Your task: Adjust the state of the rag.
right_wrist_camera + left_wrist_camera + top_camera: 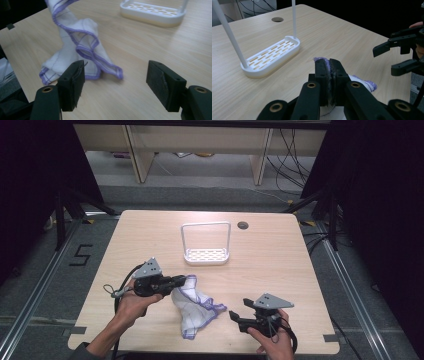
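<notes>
In the high view, the left gripper (189, 281) is closed on one edge of the cloth (197, 307), a white cloth with a purple border. It holds that edge above the table (280, 255), while the rest of the cloth hangs down and lies crumpled on the wood near the front edge. The right gripper (239, 310) is just beside the cloth's right corner, with its jaws apart and nothing between them. A white rack (206, 254) stands near the middle of the table, well apart from the cloth.

In the left gripper view, the two jaws are pressed together with the cloth (365, 83) pinched between them. The right gripper (390, 58) is seen at the right side, open. The rack (270, 57) is at the left.

In the right gripper view, the jaws stand wide apart and hold nothing. The cloth (75, 40) rises up from the table in front of the left jaw, very near to it; whether it touches, I cannot tell. The rack (152, 11) lies at the top.
</notes>
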### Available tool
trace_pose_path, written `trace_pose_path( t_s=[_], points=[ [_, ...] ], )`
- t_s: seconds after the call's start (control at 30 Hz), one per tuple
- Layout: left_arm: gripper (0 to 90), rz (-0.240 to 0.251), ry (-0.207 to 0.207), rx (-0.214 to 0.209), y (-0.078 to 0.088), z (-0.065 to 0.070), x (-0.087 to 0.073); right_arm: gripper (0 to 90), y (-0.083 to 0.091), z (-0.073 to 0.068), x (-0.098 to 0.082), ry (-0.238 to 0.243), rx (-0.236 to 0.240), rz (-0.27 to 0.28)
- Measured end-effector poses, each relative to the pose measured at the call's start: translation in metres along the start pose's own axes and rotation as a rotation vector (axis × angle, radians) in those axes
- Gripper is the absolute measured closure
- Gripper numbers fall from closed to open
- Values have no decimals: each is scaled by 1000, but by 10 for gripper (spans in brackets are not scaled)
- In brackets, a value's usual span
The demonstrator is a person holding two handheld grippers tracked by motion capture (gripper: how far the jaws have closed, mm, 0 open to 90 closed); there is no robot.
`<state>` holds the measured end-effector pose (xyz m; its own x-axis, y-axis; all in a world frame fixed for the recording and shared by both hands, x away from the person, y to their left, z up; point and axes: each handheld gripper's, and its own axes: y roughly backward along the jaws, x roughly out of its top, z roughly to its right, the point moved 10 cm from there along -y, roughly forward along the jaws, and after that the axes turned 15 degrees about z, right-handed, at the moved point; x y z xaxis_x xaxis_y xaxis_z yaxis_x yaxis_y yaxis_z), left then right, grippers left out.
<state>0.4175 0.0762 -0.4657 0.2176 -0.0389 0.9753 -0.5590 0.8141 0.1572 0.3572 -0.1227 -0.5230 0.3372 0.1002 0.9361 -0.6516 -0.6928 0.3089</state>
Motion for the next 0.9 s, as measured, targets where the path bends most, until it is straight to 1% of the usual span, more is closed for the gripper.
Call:
trace_pose_path(
  t_s=[0.07, 0.1, 0.13, 0.17, 0.2, 0.23, 0.27, 0.3, 0.33, 0.37, 0.4, 0.43, 0.47, 0.5, 0.53, 0.57, 0.6, 0.63, 0.7, 0.73, 0.77, 0.8, 0.83, 0.87, 0.9],
  points=[
    [852, 6, 12, -2, 0, -3, 0, 327, -8, -5, 1, 0, 19, -6],
    [851, 7, 12, 2, 0, -4, -1, 337, -12, -8, 2, -20, 31, -6],
    [851, -5, 2, 12, 2, -6, -1, 343, -16, -10, 2, -25, 45, -6],
    [851, -1, 7, 15, 1, -8, -2, 343, -20, -11, 3, -25, 49, -14],
    [851, -4, 11, 17, 2, -9, -2, 351, -24, -12, 3, -13, 43, -22],
    [851, -4, 11, 17, 2, -9, -2, 351, -24, -12, 3, -13, 43, -22],
    [851, 0, 17, 24, 3, -12, -2, 372, -31, -18, 5, 8, 58, -32],
    [851, 0, 17, 24, 3, -12, -2, 372, -31, -18, 5, 8, 58, -32],
    [851, 0, 19, 24, 3, -13, -2, 390, -33, -22, 5, 23, 51, -44],
    [851, 1, 22, 26, 3, -14, -3, 429, -37, -26, 6, 59, 56, -51],
    [851, 3, 29, 29, 3, -15, -3, 474, -43, -33, 8, 91, 72, -49],
    [851, 3, 29, 29, 3, -15, -3, 474, -43, -33, 8, 91, 72, -49],
    [851, 4, 34, 26, 4, -16, -3, 521, -48, -39, 9, 96, 80, -53],
    [850, 4, 34, 26, 4, -16, -3, 521, -48, -39, 9, 96, 80, -53],
    [850, 6, 36, 21, 3, -16, -3, 564, -53, -44, 9, 121, 87, -54],
    [850, 6, 36, 21, 3, -16, -3, 564, -53, -44, 9, 121, 87, -54],
    [850, 8, 42, 19, 3, -17, -3, 582, -59, -46, 6, 145, 75, -69],
    [850, -2, 37, 27, 4, -17, -4, 589, -62, -47, 4, 160, 73, -83],
    [849, -3, 38, 22, 4, -18, -5, 612, -69, -44, 2, 203, 44, -92],
    [849, -3, 38, 22, 4, -18, -5, 644, -71, -42, 1, 216, 23, -106],
    [849, -1, 46, 20, 3, -18, -5, 644, -71, -42, 1, 216, 23, -106],
    [849, -2, 48, 27, 3, -19, -6, 743, -77, -39, 0, 248, 26, -103],
    [849, -5, 50, 24, 3, -20, -7, 774, -79, -38, -1, 259, 37, -109],
    [849, -5, 56, 18, 3, -21, -8, 809, -80, -37, -2, 256, 38, -126],
    [849, -5, 56, 18, 3, -21, -8, 809, -80, -37, -2, 256, 38, -126]
  ],
)
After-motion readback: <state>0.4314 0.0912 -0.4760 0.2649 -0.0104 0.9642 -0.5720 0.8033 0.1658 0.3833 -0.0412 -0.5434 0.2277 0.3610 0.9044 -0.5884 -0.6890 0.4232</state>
